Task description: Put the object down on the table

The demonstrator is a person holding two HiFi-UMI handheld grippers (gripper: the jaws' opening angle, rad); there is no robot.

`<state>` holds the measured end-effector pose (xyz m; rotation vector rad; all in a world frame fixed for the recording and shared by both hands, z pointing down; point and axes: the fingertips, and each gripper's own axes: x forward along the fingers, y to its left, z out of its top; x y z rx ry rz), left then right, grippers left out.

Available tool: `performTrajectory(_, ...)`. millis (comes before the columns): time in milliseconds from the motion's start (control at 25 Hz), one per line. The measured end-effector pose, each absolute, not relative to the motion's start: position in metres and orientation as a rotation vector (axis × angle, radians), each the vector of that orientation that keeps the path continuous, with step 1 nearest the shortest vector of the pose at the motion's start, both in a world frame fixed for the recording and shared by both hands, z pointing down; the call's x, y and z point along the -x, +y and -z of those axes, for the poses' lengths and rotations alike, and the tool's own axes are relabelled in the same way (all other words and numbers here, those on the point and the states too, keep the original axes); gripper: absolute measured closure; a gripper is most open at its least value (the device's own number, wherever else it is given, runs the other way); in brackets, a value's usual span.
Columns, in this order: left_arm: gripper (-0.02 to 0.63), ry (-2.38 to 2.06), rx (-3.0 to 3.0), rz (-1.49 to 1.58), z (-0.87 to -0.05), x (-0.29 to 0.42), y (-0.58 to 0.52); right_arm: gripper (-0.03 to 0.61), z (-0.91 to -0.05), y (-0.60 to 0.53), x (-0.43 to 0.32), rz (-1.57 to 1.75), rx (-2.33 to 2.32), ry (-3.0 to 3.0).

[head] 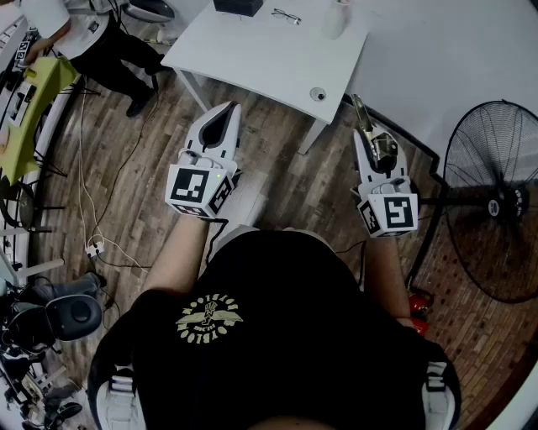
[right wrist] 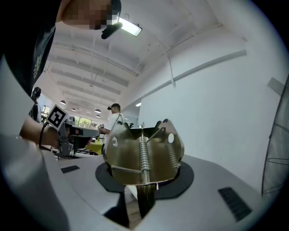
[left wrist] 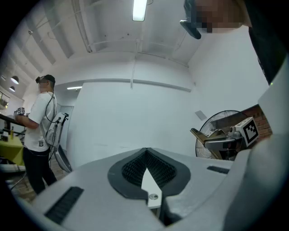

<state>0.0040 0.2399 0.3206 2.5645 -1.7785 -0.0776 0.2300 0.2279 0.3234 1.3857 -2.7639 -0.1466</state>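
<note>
A brass-coloured metal spring clamp (head: 376, 144) sits between the jaws of my right gripper (head: 366, 138), which is shut on it and held level above the wooden floor. In the right gripper view the clamp (right wrist: 143, 155) fills the middle, its coil springs facing the camera, and it hides the jaw tips of the right gripper (right wrist: 142, 180). My left gripper (head: 224, 117) is shut with nothing in it; in its own view the left gripper (left wrist: 145, 155) shows its jaws meeting at a point. The white table (head: 252, 59) stands just ahead of both grippers.
On the table lie a pair of glasses (head: 286, 15), a black box (head: 238, 7), a white cup (head: 334, 18) and a small round object (head: 317, 94). A standing fan (head: 496, 201) is at the right. A person (head: 92, 38) stands at the far left by a yellow-green object (head: 34, 101).
</note>
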Motion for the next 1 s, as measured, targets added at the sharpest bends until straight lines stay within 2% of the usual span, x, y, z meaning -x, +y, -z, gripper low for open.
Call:
performTrajectory(480, 0.607, -1.853, -2.517, 0.041, -0.329, -0.039, 0.238, 0.462, -0.333, 0.222, -0.258, 0.124, -1.288, -2.817)
performTrajectory(1000, 0.607, -1.823, -2.525, 0.014, -0.337, -0.029, 0.226, 0.462, -0.342, 0.206, -0.249, 0.066, -1.321, -2.811)
